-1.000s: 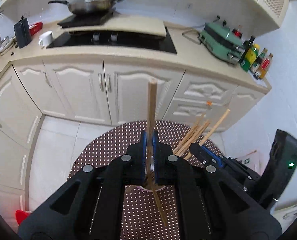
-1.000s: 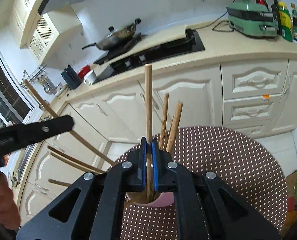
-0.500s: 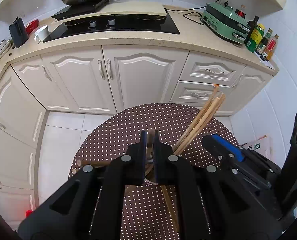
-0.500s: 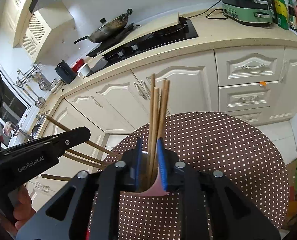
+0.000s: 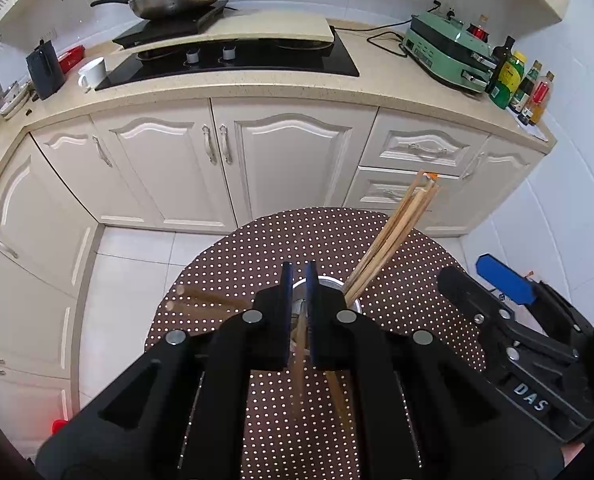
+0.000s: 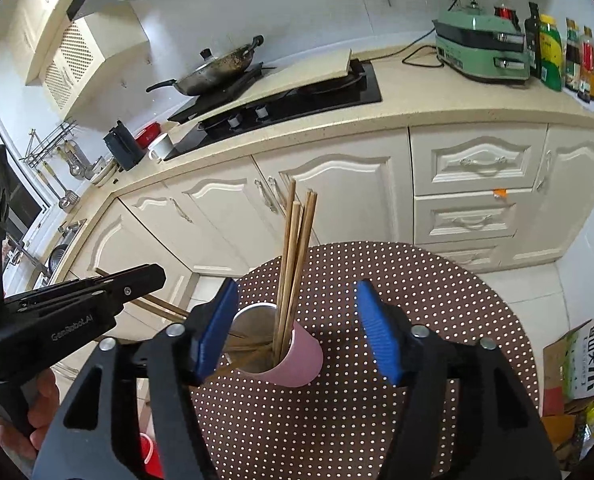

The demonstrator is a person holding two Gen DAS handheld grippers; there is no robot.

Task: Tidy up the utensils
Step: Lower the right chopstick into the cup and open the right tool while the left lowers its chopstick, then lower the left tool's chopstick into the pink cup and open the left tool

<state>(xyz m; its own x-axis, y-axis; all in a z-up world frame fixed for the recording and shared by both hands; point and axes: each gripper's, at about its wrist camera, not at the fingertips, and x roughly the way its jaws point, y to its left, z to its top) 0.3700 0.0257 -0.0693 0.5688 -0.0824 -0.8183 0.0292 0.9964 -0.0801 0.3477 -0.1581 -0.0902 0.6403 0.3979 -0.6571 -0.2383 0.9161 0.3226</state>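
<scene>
A pink cup (image 6: pixel 297 360) stands on a round brown polka-dot table (image 6: pixel 417 320). Several wooden chopsticks (image 6: pixel 293 264) stand in it and lean; they also show in the left wrist view (image 5: pixel 393 232). My right gripper (image 6: pixel 297 332) is wide open, a blue pad on each side of the cup. My left gripper (image 5: pixel 299 304) is just above the cup's metal rim (image 5: pixel 333 286), its jaws slightly apart; a blurred chopstick (image 5: pixel 299 360) hangs loose between them, pointing down. More chopsticks (image 5: pixel 205 300) lie on the table at the left.
Cream kitchen cabinets (image 5: pixel 289 168) and a counter with a black hob (image 5: pixel 233 60), wok (image 5: pixel 177 0), white mug (image 5: pixel 93 72), green appliance (image 5: pixel 445 52) and bottles (image 5: pixel 521 84) stand behind the table. A cardboard box (image 6: pixel 577 360) sits at the right.
My right gripper let go of its chopstick into the cup and opened wide. My left gripper lowered its chopstick towards the cup and its jaws parted slightly.
</scene>
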